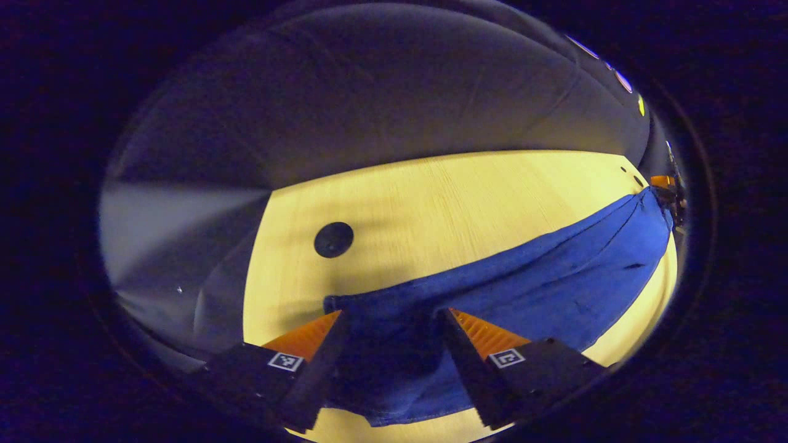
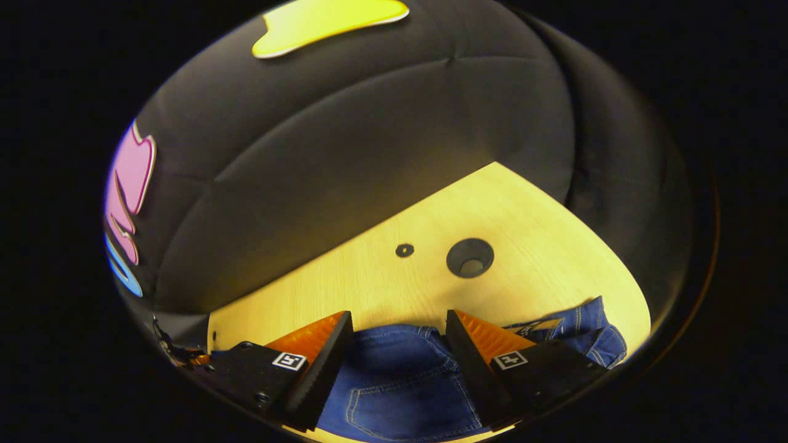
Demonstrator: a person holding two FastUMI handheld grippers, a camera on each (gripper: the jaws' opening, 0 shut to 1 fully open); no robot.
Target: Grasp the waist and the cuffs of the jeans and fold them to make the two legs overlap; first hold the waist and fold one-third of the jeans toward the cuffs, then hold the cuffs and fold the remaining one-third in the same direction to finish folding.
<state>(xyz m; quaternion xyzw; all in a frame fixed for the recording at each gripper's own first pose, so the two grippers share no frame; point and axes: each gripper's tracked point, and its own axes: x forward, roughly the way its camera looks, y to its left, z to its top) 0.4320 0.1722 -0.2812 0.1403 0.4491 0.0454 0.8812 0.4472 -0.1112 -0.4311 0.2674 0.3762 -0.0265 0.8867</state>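
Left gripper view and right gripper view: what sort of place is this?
Probably a recording booth: a pale wooden table with cable holes, walled by black cloth, jeans laid out for folding.

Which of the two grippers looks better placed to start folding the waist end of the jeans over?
Right, probably. The right gripper hovers open over the waist end of the jeans, by a back pocket. The left gripper, also open, straddles the cuff end.

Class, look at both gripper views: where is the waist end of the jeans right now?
In the right gripper view, the waist end of the jeans lies on the wooden table between the open right gripper jaws, just below the round hole.
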